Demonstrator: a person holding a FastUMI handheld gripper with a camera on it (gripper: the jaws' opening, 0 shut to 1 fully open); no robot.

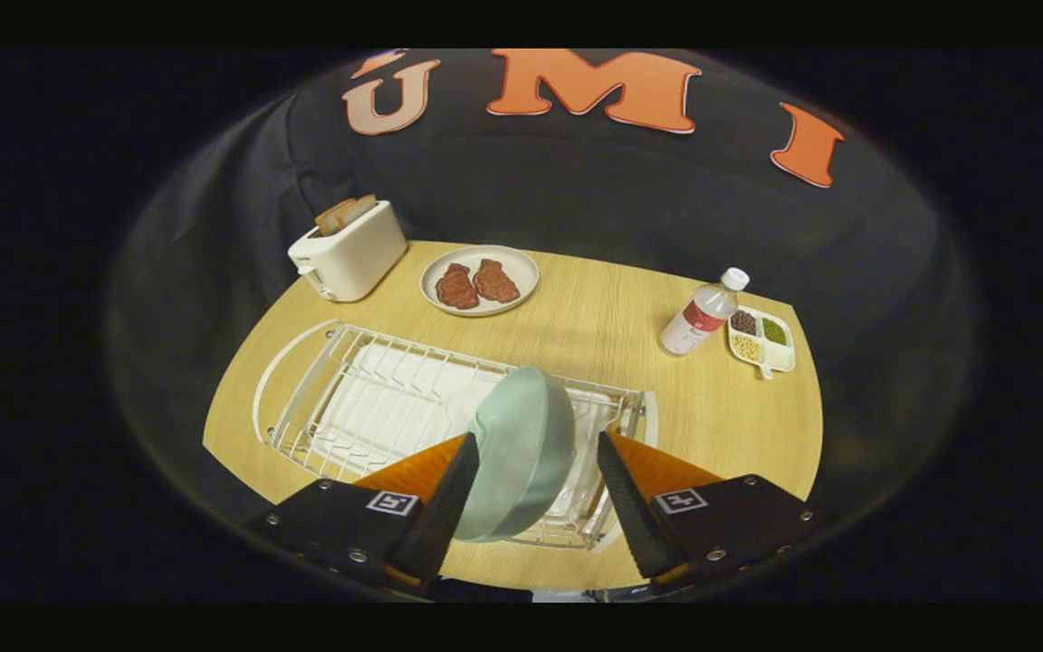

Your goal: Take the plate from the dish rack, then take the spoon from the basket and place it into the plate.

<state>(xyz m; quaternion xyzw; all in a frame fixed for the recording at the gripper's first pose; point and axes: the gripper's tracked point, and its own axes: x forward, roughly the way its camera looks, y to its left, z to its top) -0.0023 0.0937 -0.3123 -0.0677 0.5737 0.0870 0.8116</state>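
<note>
A pale green plate (521, 453) stands on edge, tilted, in the right part of a white wire dish rack (368, 398) on the wooden table (612, 317). My gripper (537, 438) is open and straddles the plate from above. The left finger (449, 493) lies close against the plate's rim. A gap of rack wire shows between the plate and the right finger (623, 493). The rest of the rack's slots stand bare over a white drip tray.
Beyond the rack are a white toaster (349, 249) holding bread slices, a white plate with two pieces of meat (479, 281), a plastic bottle (701, 314) and a small divided dish of beans (761, 340). Bare table lies between the rack and the bottle.
</note>
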